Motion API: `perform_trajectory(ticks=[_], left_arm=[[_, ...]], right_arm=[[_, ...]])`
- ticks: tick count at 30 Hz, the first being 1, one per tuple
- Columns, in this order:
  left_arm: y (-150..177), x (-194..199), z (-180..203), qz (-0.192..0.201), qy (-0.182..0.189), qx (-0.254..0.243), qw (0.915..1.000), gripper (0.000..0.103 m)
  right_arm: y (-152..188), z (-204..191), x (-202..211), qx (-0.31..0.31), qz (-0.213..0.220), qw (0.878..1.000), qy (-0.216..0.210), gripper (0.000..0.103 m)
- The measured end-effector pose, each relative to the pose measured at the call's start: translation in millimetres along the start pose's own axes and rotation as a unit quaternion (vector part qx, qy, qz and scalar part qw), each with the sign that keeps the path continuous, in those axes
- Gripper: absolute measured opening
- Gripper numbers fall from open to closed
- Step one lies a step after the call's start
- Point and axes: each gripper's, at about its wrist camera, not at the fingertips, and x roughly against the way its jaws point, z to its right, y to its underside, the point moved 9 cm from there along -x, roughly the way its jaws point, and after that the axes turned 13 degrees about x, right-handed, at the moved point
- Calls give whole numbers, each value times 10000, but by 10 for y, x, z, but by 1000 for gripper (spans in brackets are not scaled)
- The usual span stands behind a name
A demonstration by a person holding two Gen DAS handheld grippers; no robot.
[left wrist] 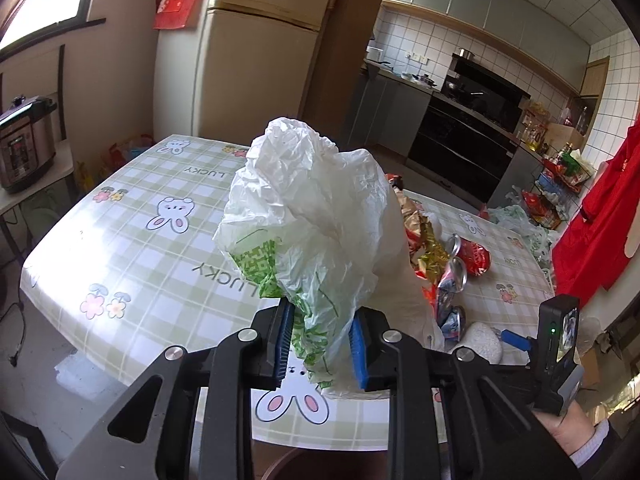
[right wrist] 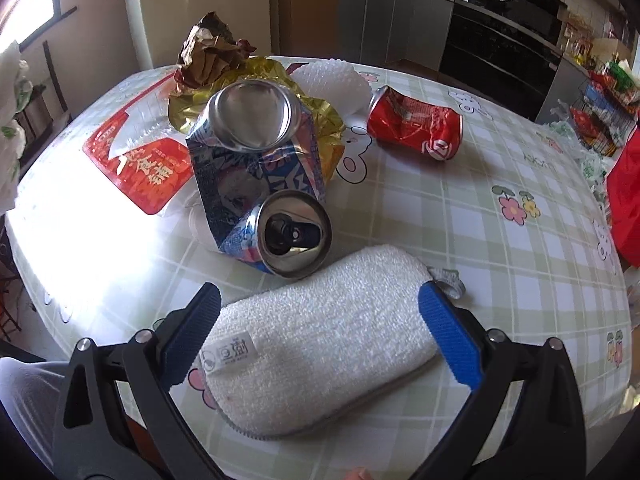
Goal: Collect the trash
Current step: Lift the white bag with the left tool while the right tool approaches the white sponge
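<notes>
My left gripper (left wrist: pixel 322 320) is shut on a crumpled white and green plastic bag (left wrist: pixel 312 208), which stands up above the checked tablecloth (left wrist: pixel 140 208). My right gripper (right wrist: pixel 316 316) is open low over the table, and a white sponge pad (right wrist: pixel 320 344) lies flat between its blue fingers (right wrist: pixel 448 336). Just beyond the pad lies a crushed blue can (right wrist: pixel 256 172), and further right a crushed red can (right wrist: pixel 416 128). Behind them sit a gold and brown wrapper (right wrist: pixel 216 56), a red and white plastic packet (right wrist: pixel 140 160) and a white foam net (right wrist: pixel 332 80).
A pressure cooker (left wrist: pixel 24 152) stands on a side table at the left. A fridge (left wrist: pixel 260 60) and kitchen counters are behind the table. A wire rack (left wrist: pixel 556 184) with packets and a red cloth (left wrist: pixel 600 208) are at the right. A dark round rim (left wrist: pixel 296 464) shows below the table's near edge.
</notes>
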Motion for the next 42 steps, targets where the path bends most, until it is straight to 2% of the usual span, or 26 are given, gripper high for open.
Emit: perform_trajectory(ticks=[2, 8, 16, 22, 27, 31, 35, 39, 42], left_arm=[[40, 39, -103, -16, -47, 75, 10000, 24], [219, 111, -318, -82, -166, 101, 9998, 24], [463, 79, -378, -424, -23, 369, 9984, 24], [544, 133, -321, -441, 89, 323, 9985, 24], [615, 116, -301, -486, 99, 245, 9985, 24], [631, 152, -309, -462, 95, 162, 9988, 24], [670, 168, -338, -489, 83, 172, 9986, 24], [710, 157, -355, -526, 84, 171, 9984, 24], [733, 148, -377, -561, 89, 180, 9982, 24]], right_arm=[[7, -44, -52, 168, -93, 9997, 132, 98], [154, -13, -64, 150, -219, 9996, 99, 98], [373, 208, -14, 39, -389, 9992, 26, 98], [555, 595, 137, -915, -335, 9952, -46, 98], [637, 599, 46, -1602, -460, 9851, -421, 98], [526, 485, -72, -1688, -561, 9830, -453, 98], [413, 474, -179, -1833, -637, 9807, -247, 98], [338, 456, -317, -1410, -795, 9866, 205, 98], [287, 419, -353, -1017, -730, 9921, 125, 98]])
